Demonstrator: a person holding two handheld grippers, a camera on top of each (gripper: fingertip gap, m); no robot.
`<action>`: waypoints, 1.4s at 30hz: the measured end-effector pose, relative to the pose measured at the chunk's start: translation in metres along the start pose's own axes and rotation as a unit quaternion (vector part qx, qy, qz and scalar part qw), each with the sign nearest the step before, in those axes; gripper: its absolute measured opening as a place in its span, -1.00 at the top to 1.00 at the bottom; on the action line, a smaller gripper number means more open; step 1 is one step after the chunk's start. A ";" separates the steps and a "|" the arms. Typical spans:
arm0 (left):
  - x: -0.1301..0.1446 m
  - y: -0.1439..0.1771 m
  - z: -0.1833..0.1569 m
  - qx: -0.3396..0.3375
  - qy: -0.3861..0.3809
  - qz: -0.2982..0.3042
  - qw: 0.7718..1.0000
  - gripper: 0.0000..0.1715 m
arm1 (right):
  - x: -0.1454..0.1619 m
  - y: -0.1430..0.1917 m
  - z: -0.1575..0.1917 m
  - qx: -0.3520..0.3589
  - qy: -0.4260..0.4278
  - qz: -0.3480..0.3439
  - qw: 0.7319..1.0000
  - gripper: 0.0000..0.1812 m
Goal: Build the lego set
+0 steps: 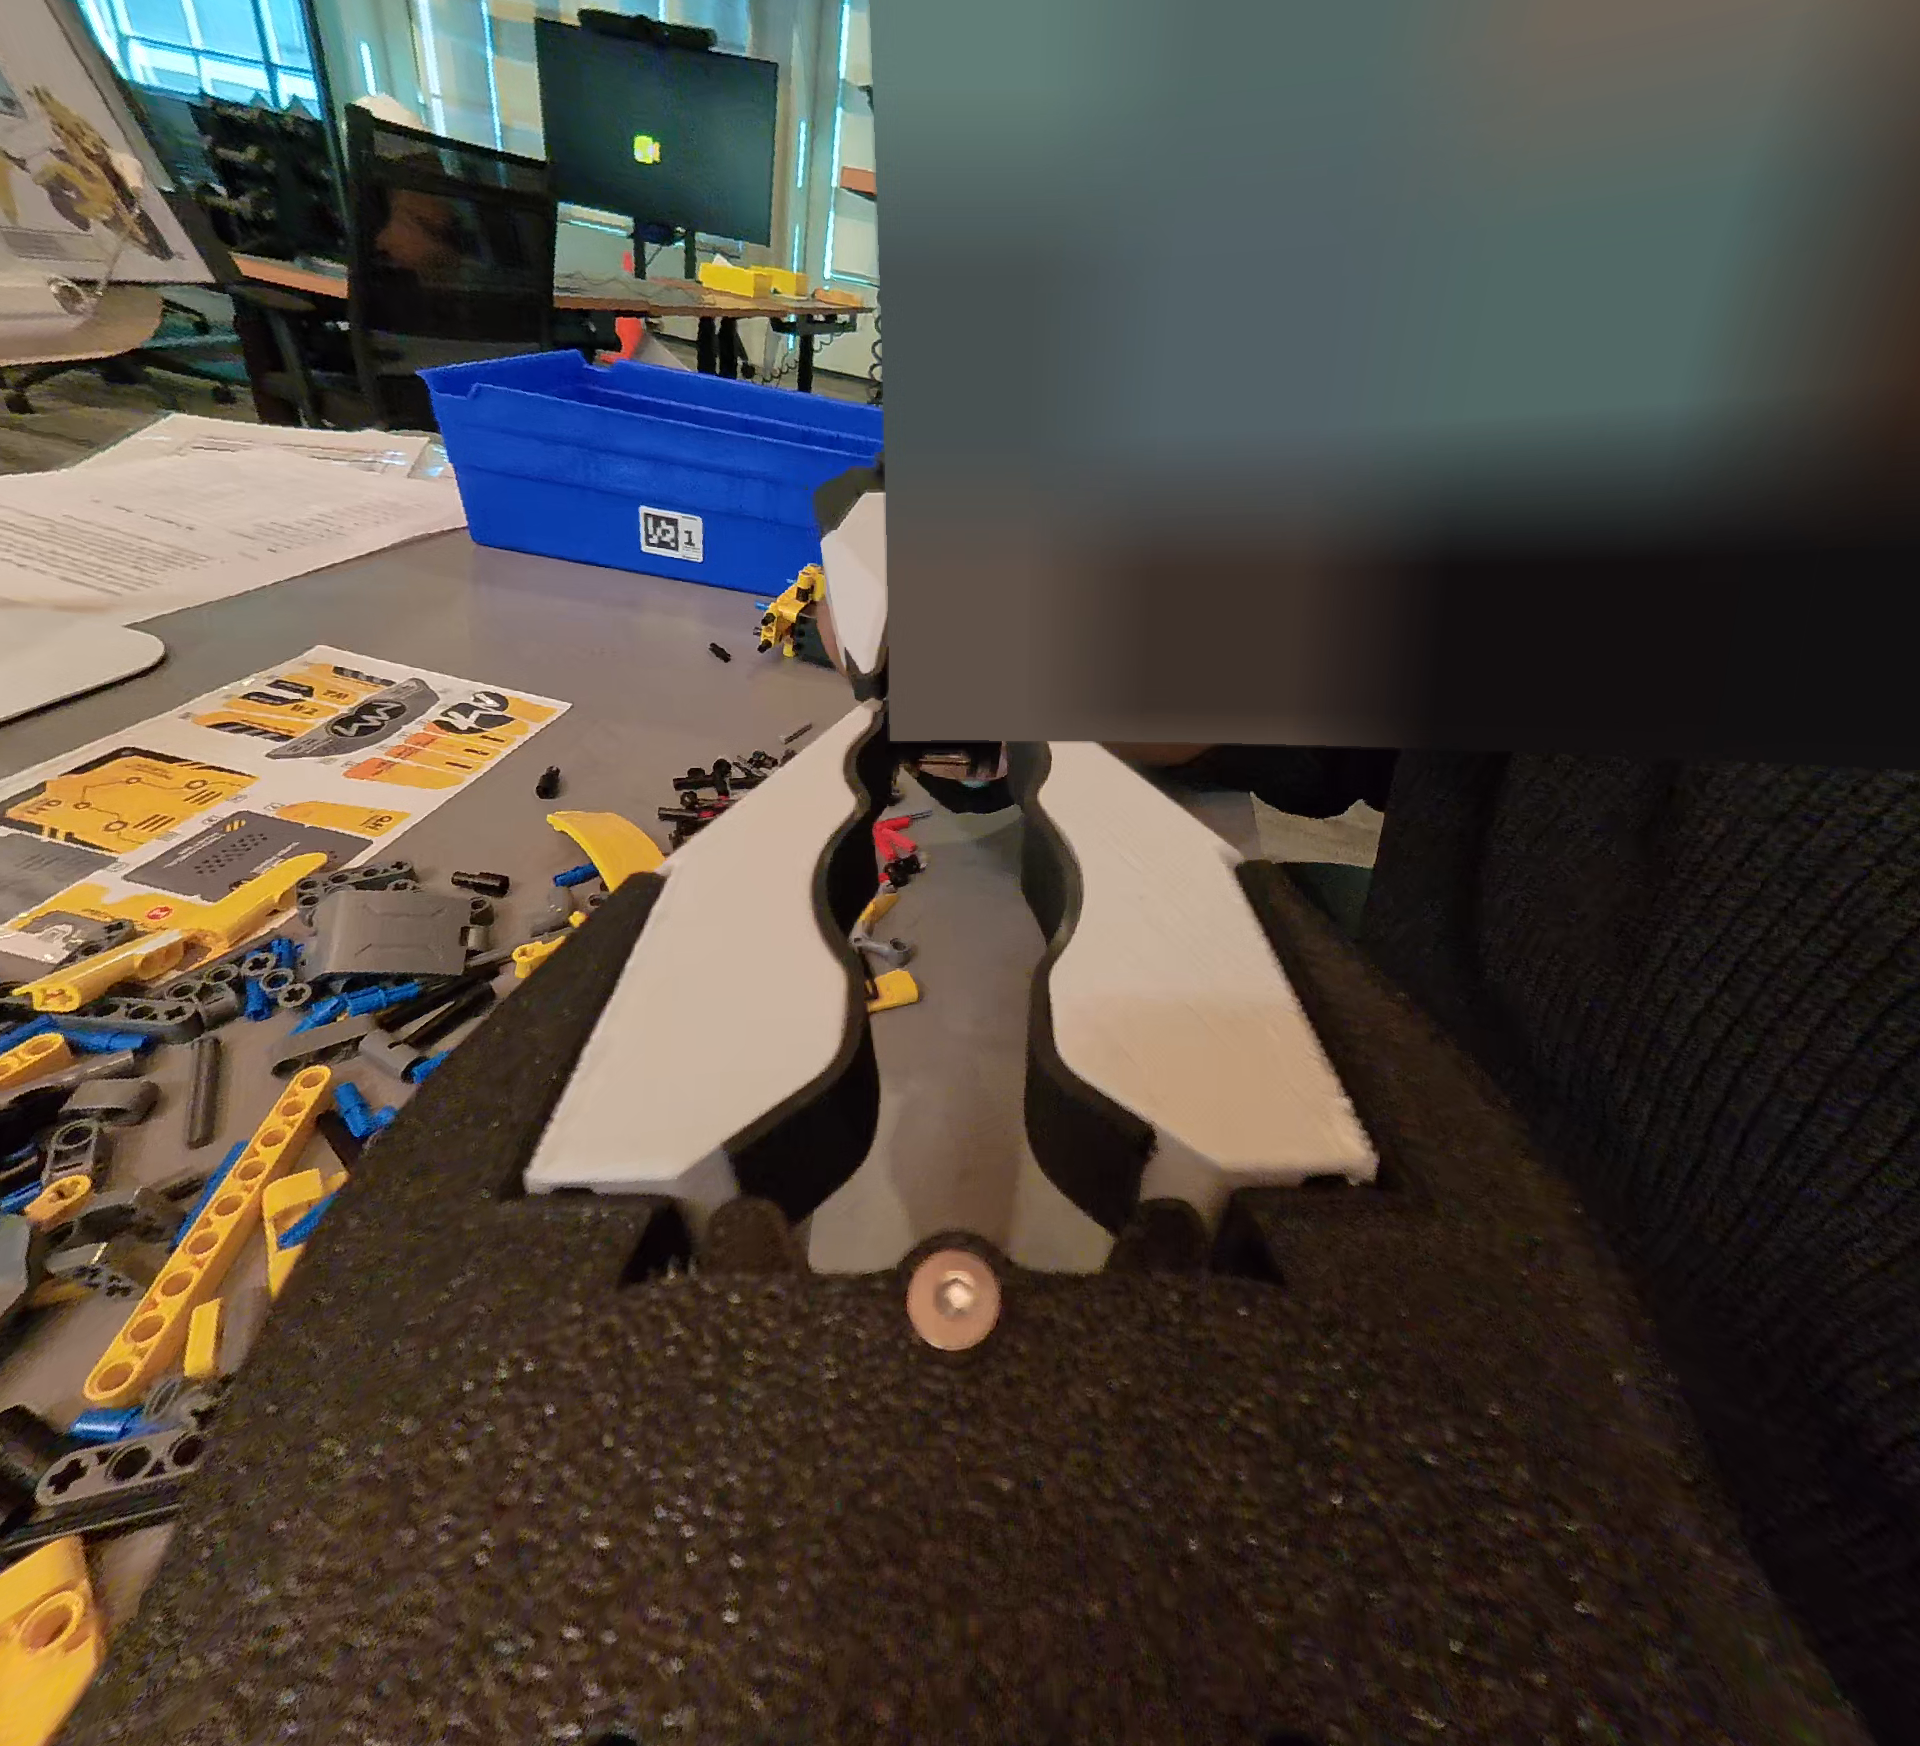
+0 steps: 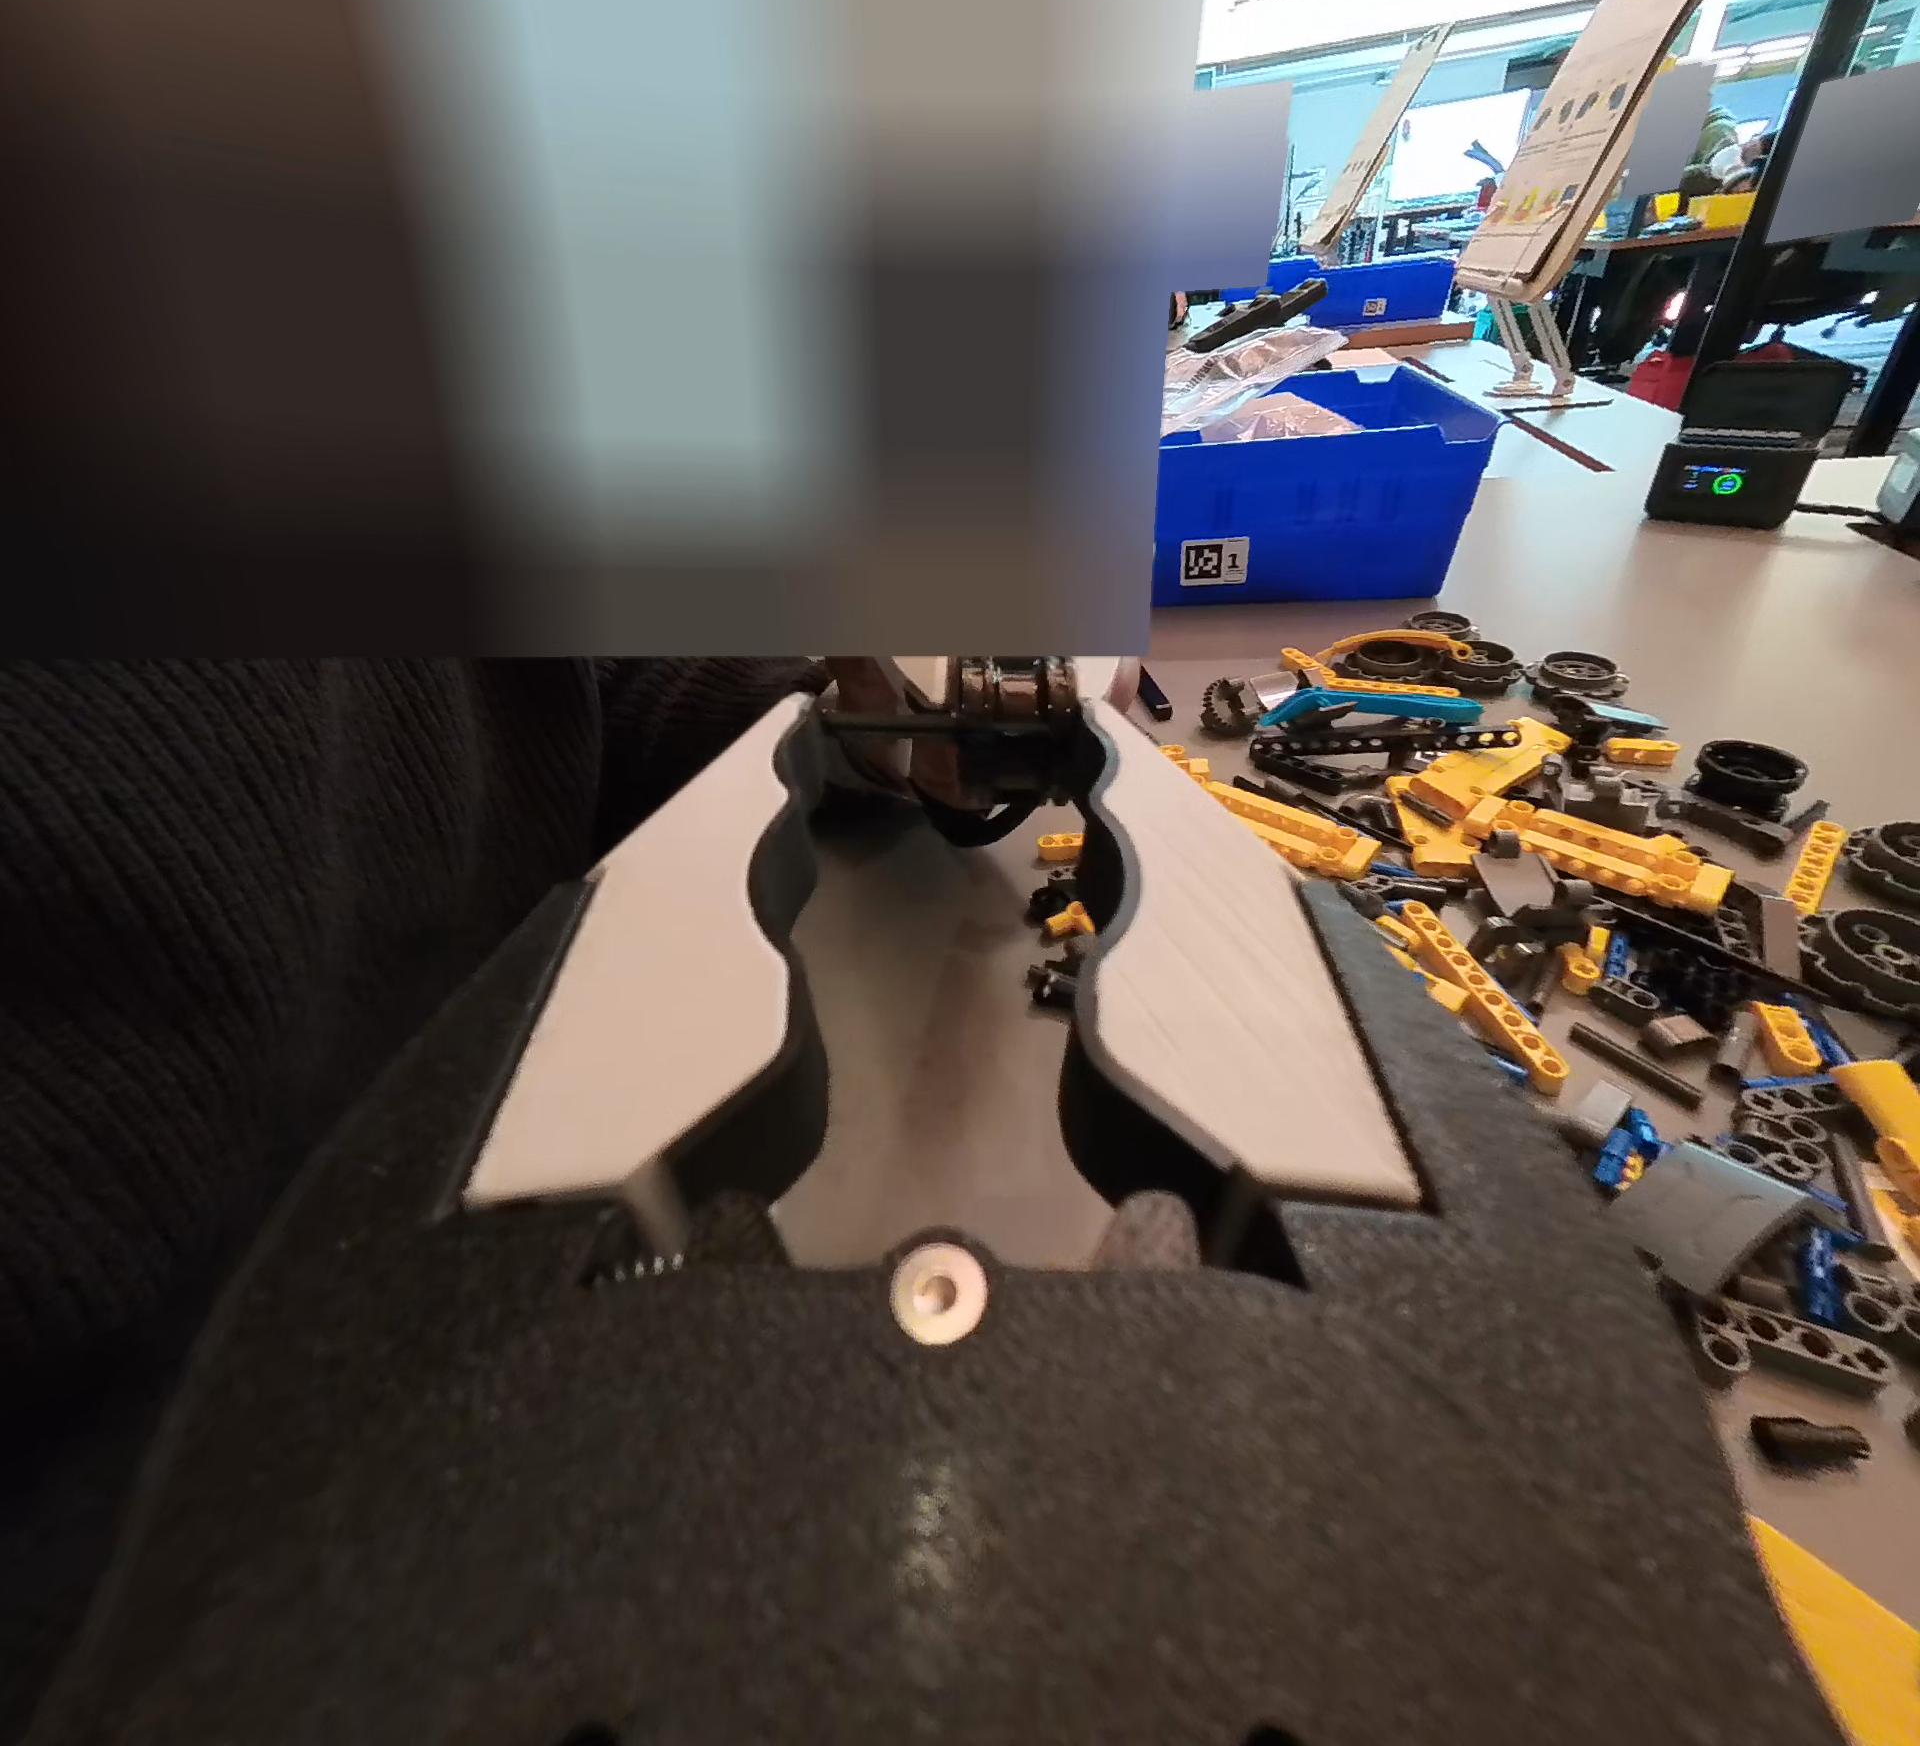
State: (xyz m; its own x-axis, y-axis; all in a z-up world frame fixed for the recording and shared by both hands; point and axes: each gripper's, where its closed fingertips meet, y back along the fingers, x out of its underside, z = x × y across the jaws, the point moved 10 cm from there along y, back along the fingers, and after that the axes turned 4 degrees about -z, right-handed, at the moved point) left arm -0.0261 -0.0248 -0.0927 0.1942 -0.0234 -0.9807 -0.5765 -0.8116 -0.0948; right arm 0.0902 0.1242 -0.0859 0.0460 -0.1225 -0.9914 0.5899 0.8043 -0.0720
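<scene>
My right gripper (image 2: pixel 945 720) is closed on a small black assembly (image 2: pixel 1013 720) with a thin black axle that spans the gap between its white fingertips; a hand shows just behind it. My left gripper (image 1: pixel 951 746) has its fingers a little apart, with a small dark part (image 1: pixel 951 766) right at the tips, half hidden by the blurred patch. A white finger (image 1: pixel 857 574) of the other gripper shows beyond them, next to a small yellow assembly (image 1: pixel 792 610). A dark knitted sleeve (image 1: pixel 1662 1073) lies beside the left gripper and also shows in the right wrist view (image 2: pixel 260 917).
Loose yellow, black, blue and grey building pieces (image 1: pixel 208 1021) lie on the grey table, with more pieces and black wheels (image 2: pixel 1507 844) on the other side. A sticker sheet (image 1: pixel 281 761), printed papers (image 1: pixel 208 501), a blue bin (image 1: pixel 623 470) (image 2: pixel 1320 501) and a black device (image 2: pixel 1730 470) stand farther off. Only a small space, under 4 cm, lies between the two pairs of fingers.
</scene>
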 end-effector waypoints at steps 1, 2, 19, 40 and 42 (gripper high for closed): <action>0.000 0.000 0.000 0.001 0.000 0.000 1.000 0.76 | 0.000 0.000 0.000 0.000 -0.001 0.000 1.000 0.48; 0.000 0.000 0.000 0.002 0.002 -0.001 1.000 0.76 | 0.000 0.000 0.000 -0.001 -0.004 -0.002 1.000 0.48; -0.003 0.000 -0.005 0.019 -0.027 -0.017 0.999 0.76 | -0.004 -0.001 0.011 0.008 0.080 0.000 0.997 0.45; 0.006 -0.013 -0.050 -0.076 -0.333 0.031 0.939 0.77 | 0.005 0.017 0.032 0.034 0.287 0.026 0.957 0.29; 0.007 -0.014 -0.050 -0.077 -0.335 0.034 0.939 0.77 | 0.007 0.017 0.035 0.029 0.302 0.035 0.952 0.39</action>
State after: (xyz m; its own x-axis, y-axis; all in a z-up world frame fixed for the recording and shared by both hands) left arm 0.0233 -0.0430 -0.0894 -0.4103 0.2526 -0.8763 -0.4376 -0.8975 -0.0538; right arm 0.1288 0.1169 -0.0899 -0.3753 0.3006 -0.8768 0.6465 0.7628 -0.0152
